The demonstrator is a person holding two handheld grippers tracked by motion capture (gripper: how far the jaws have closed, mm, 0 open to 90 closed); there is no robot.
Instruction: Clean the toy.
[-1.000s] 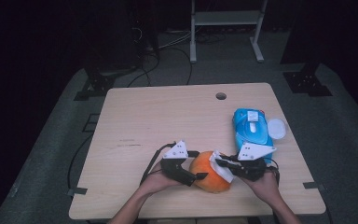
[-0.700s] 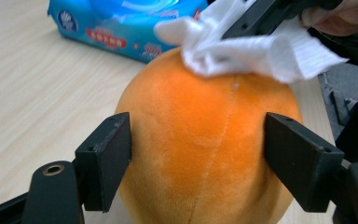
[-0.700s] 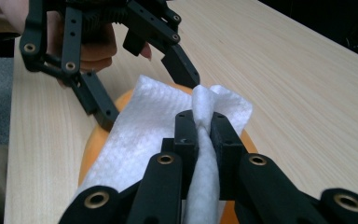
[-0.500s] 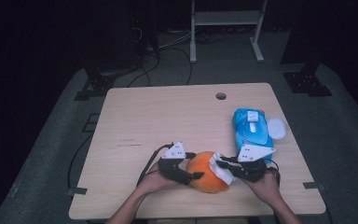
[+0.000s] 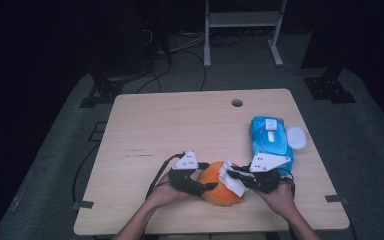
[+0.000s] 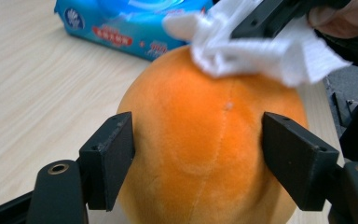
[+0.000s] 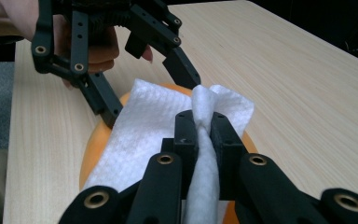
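Currently: left gripper (image 6: 198, 154) jaws, just closing, flank orange plush ball (image 6: 205, 140); right gripper (image 7: 204, 133) pinches white wipe (image 7: 144, 135). Steady ball firmly, wipe lightly.

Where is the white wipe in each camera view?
High view: white wipe lies on the orange plush ball, low centre.
Left gripper view: top right, on the ball.
Right gripper view: centre, pinched in the right gripper.
Shared landmark: the ball.
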